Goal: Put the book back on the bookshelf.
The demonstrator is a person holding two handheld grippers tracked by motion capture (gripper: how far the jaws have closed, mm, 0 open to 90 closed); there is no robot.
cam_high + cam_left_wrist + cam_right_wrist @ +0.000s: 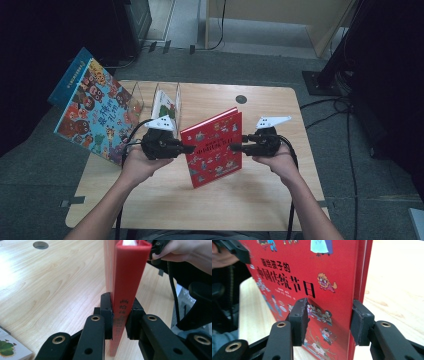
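Observation:
A red picture book (215,145) stands on edge over the middle of the wooden table (165,200), held between my two grippers. My left gripper (189,148) is shut on its spine; in the left gripper view both pads (107,312) press the sides of the red spine (127,277). My right gripper (235,147) is at the book's opposite edge. In the right gripper view its jaws (328,321) straddle the cover (294,265) with a gap on both sides, so it is open and not gripping.
A large colourful book (92,107) leans tilted at the table's left edge. A clear divider rack (145,100) behind the left gripper holds a white book (166,106). A round hole (241,99) is in the tabletop at the back. Cables trail on the floor to the right.

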